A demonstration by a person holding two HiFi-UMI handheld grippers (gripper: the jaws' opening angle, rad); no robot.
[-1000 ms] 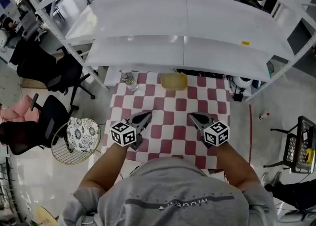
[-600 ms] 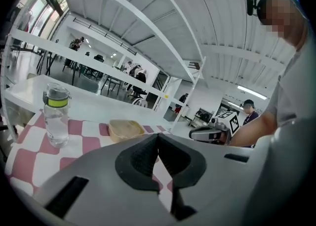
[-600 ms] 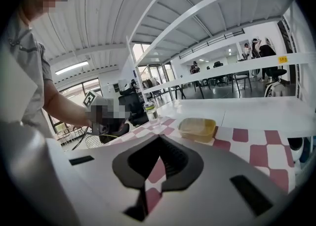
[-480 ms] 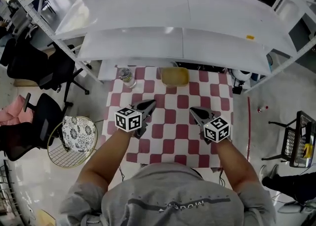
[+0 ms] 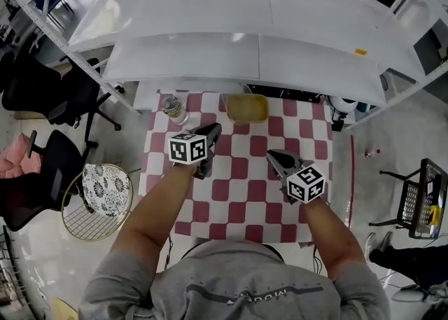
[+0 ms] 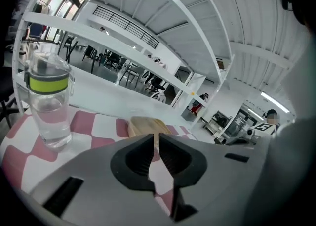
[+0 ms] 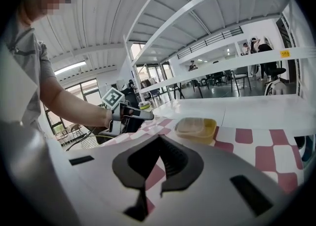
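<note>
A clear water bottle (image 5: 171, 108) with a green band (image 6: 48, 102) stands upright at the far left of the checked table (image 5: 238, 192). A shallow yellow lidded container (image 5: 246, 107) (image 6: 146, 126) (image 7: 196, 127) sits at the far middle. My left gripper (image 5: 214, 129) (image 6: 155, 138) hovers over the cloth between the two, jaws shut and empty, with the bottle close on its left. My right gripper (image 5: 270, 154) (image 7: 159, 142) hangs over the table's right half, also shut on nothing. The left gripper (image 7: 132, 115) shows in the right gripper view beside the bottle.
White shelving (image 5: 259, 38) overhangs the table's far edge. A wire basket (image 5: 94, 203) and black office chairs (image 5: 49, 171) stand on the floor to the left. A metal cart (image 5: 423, 203) stands at the far right.
The left gripper has moved forward and left towards the bottle, which looms larger in its view. The right gripper has stayed almost in place. Both remain shut.
</note>
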